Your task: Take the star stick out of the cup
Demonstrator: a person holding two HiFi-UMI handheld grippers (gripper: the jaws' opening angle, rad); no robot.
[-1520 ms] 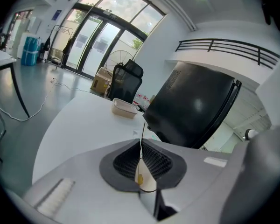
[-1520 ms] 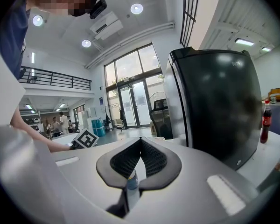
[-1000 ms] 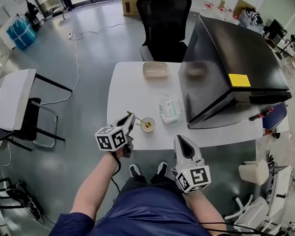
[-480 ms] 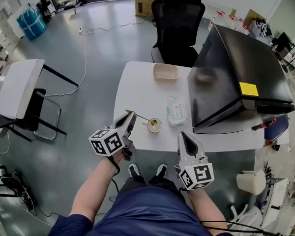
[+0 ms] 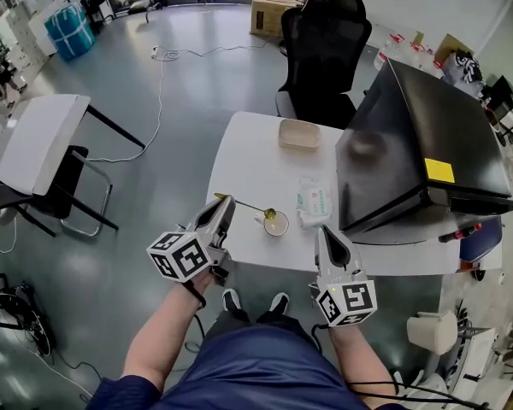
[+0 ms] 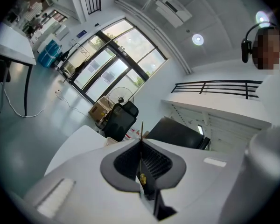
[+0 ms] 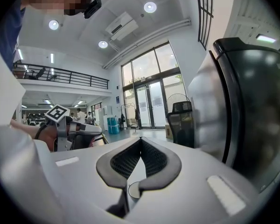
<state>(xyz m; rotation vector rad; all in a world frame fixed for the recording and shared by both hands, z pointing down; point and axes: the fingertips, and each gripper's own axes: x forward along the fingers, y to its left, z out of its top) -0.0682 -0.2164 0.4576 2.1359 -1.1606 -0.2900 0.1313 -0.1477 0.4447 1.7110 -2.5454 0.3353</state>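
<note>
Gold on white: got the thin gold star stick pinched tight in the left claw, star end right at the mouth of the small white cup on the white tabletop. Looks like mid-extraction; next needs a clean lift without tipping it. Got the right claw closed on nothing, parked at the near edge.

So it's a white desk with a small cup near the front edge and a pack of wipes just beside it. A shallow beige tray sits at the far edge, and a big black case hogs the right side.
</note>
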